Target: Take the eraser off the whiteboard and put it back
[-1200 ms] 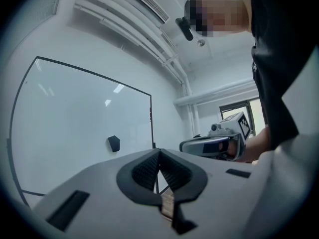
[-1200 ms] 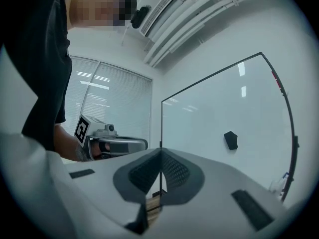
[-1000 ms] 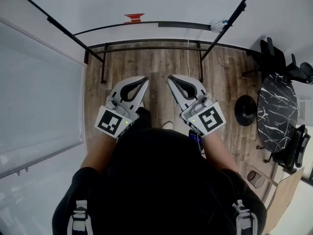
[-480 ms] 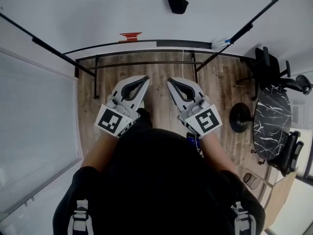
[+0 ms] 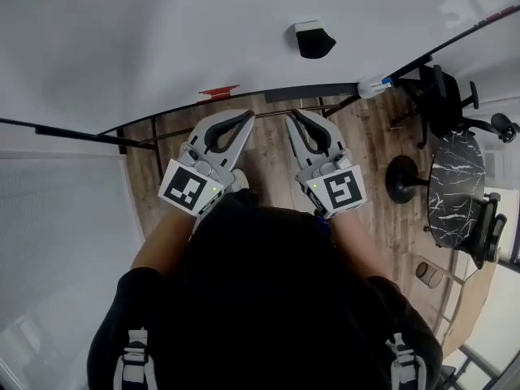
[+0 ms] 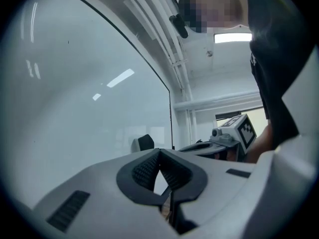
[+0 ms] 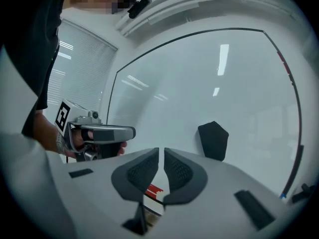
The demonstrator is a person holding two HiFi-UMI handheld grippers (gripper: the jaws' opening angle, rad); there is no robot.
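Observation:
The black eraser (image 5: 313, 39) clings to the whiteboard (image 5: 162, 39), up and a little right of both grippers. In the left gripper view the eraser (image 6: 143, 143) shows just above the jaws; in the right gripper view the eraser (image 7: 213, 140) is to the right of them. My left gripper (image 5: 249, 117) is shut and empty, its tips meeting (image 6: 159, 152). My right gripper (image 5: 291, 117) is beside it, jaws opening, with a thin gap (image 7: 161, 151) and nothing between them. Both point at the board, short of the eraser.
A red marker (image 5: 218, 93) and a blue-capped bottle (image 5: 374, 84) lie along the board's ledge. The board's black frame legs (image 5: 122, 136) stand on the wood floor. A round black marble table (image 5: 459, 193) and office chairs (image 5: 443, 96) are at the right.
Both grippers have moved forward toward the whiteboard. The board and eraser now sit nearer and lower in the head view, with the grippers' tips at the ledge.

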